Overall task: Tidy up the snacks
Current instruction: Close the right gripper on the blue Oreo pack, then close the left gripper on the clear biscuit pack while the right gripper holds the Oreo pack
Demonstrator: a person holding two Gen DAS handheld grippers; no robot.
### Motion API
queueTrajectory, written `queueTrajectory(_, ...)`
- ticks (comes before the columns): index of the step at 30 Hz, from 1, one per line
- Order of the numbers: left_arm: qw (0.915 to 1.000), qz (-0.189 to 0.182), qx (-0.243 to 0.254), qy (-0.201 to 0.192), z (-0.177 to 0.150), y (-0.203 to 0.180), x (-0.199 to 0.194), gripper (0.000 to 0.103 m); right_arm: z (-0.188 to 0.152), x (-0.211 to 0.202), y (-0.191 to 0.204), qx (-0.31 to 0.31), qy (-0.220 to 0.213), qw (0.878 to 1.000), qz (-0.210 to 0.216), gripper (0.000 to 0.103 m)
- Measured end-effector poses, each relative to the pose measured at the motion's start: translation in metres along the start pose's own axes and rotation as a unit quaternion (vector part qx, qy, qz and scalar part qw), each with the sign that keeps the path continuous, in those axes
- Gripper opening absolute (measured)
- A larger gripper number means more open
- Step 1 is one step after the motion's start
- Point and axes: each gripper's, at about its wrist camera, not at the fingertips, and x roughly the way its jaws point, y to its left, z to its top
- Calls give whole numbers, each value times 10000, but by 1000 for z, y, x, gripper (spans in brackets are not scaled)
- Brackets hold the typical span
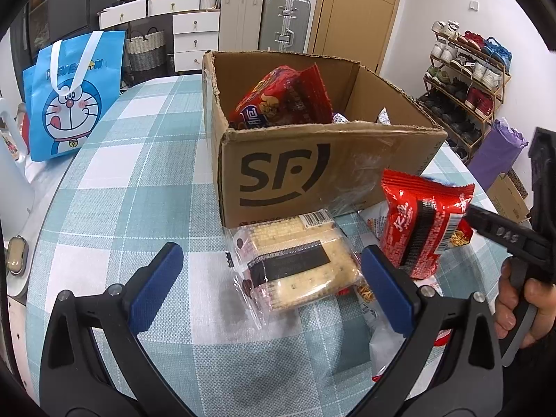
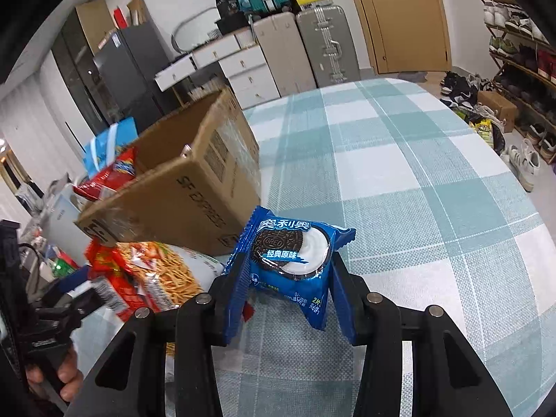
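My right gripper (image 2: pixel 288 260) is shut on a blue Oreo packet (image 2: pixel 292 257), held a little above the checked tablecloth to the right of the brown SF cardboard box (image 2: pixel 166 170). My left gripper (image 1: pixel 271 253) is open; a clear cracker packet (image 1: pixel 295 264) lies between its blue pads (image 1: pixel 156 281), untouched by them. A red noodle packet (image 1: pixel 424 222) stands to its right, in front of the box (image 1: pixel 330 128). A large red snack bag (image 1: pixel 281 100) sits inside the box. In the left wrist view the right gripper's black body (image 1: pixel 504 236) shows at the right edge.
More snack bags (image 2: pixel 156 271) lie at the box's near corner. A blue Doraemon tote (image 1: pixel 73 97) stands at the table's far left. A shoe rack (image 1: pixel 465 80) and suitcases (image 1: pixel 285 21) line the room beyond. Bare tablecloth (image 2: pixel 417 191) stretches right of the box.
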Motion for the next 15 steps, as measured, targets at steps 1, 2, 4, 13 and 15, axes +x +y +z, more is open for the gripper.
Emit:
queueTrajectory(1,10000,5,8,7,-1,0,0,102,1,-3,0,1,-72,10000,37,45)
queueTrajectory(2,10000,9,14,15,-1,0,1,102,1,-7,0,6,-147,9998,93,45)
queueTrajectory(4,10000,10,9,36,-2,-1,2,102,2,-11,2,-5,-215,9997,140,45)
queueTrajectory(13,9999,-71,29,148,1,-6,13,102,4,-24,10,-90,-442,9985,305,45)
queueTrajectory(15,9998,-93,54,193,3,-10,17,102,4,-24,9,-77,-438,9985,314,45)
